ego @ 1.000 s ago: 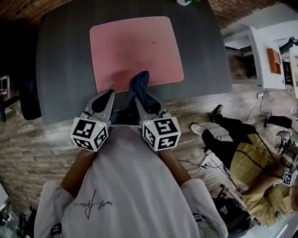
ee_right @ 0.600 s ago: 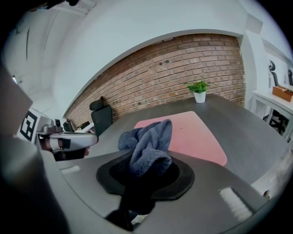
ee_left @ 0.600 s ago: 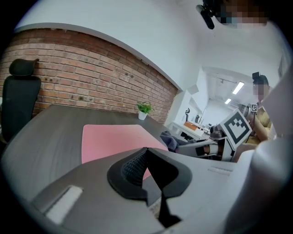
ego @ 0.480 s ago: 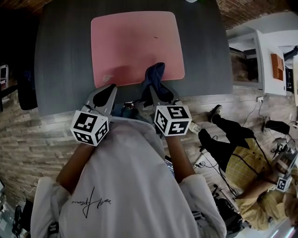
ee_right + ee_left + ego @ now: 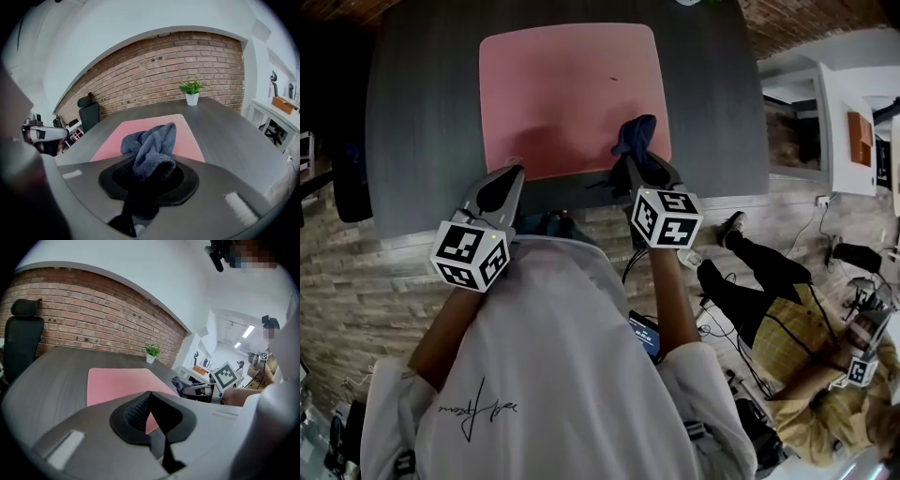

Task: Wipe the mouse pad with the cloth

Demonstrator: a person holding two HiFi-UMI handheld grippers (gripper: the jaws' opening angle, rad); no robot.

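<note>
- Our right gripper [image 5: 641, 165] clamps the blue-grey cloth [image 5: 636, 134] on the near right corner of the pink mouse pad [image 5: 562, 94].
- Our left gripper [image 5: 507, 176] is clenched, empty, at the pad's near edge.

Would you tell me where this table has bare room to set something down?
Bare table lies left of the mouse pad and right of it, out to the edges. The near edge is crowded: left gripper, right gripper, cloth.
</note>
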